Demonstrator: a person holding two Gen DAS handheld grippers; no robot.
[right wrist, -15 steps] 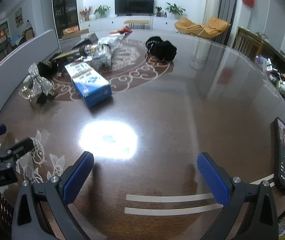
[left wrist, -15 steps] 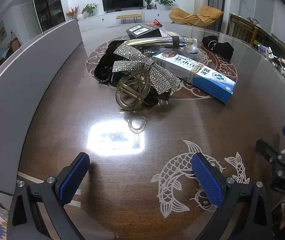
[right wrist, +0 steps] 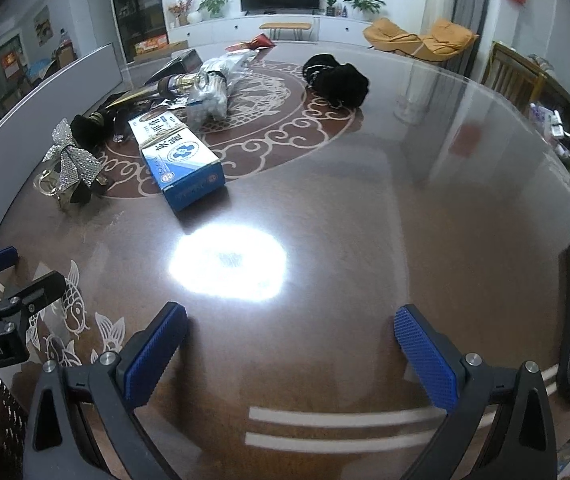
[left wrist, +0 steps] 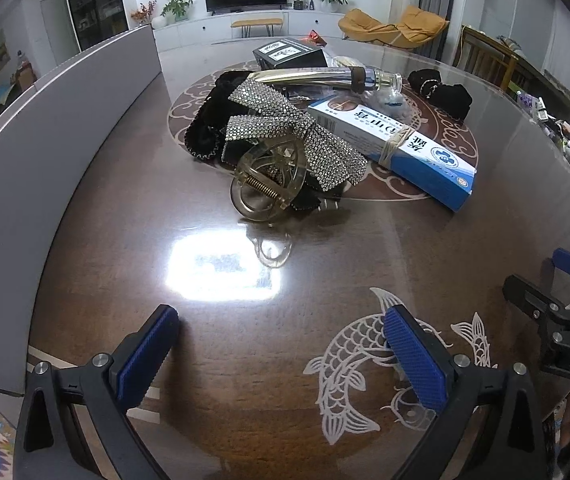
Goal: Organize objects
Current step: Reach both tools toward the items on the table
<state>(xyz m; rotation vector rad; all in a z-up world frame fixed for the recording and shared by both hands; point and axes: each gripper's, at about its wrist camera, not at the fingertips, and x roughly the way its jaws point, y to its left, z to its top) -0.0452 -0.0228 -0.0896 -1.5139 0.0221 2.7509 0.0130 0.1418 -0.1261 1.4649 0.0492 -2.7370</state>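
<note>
Left wrist view: left gripper (left wrist: 281,354) jaws apart, empty, over bench (left wrist: 125,208); clear hair claw (left wrist: 267,184) ahead, touching rhinestone bow (left wrist: 293,132). Right wrist view: right gripper (right wrist: 291,354) jaws apart, empty; blue box (right wrist: 177,158) far left.

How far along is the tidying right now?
Nothing looks sorted. Both the left tongs and right tongs hang open and empty above the table. The clear hair claw, rhinestone bow and blue box lie jumbled together, all left to do.

Both wrist views low over table (left wrist: 125,208) (shared clutter ahead)
</note>
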